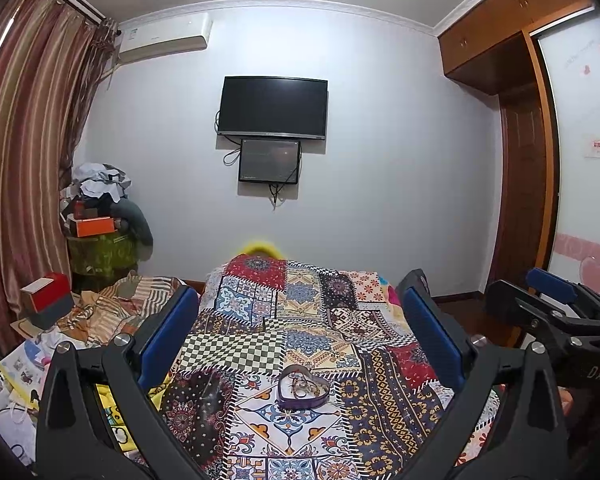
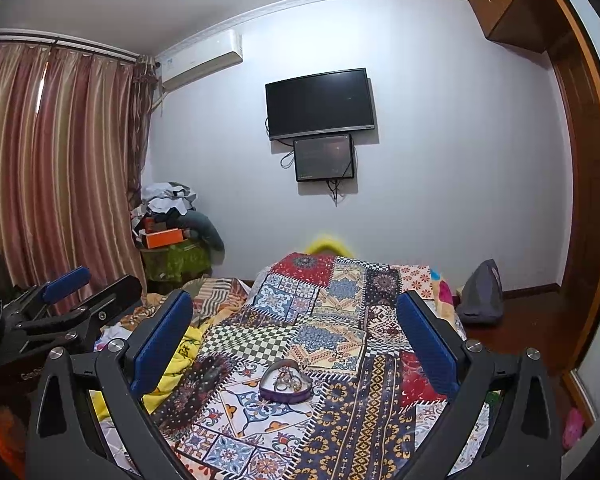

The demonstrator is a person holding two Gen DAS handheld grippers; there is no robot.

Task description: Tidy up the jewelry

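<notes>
Both grippers (image 1: 298, 316) (image 2: 296, 316) spread, empty; heart-shaped jewelry box (image 1: 303, 388) on patchwork bedspread (image 1: 380, 412) ahead.

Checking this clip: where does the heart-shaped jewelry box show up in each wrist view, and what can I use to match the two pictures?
Left wrist: heart-shaped jewelry box lies on the patchwork bedspread, low and central, between the open fingers.
Right wrist: the box sits low, slightly left of centre, on the same bedspread.
Shared landmark: the wall-mounted TV above the bed's far end.
</notes>
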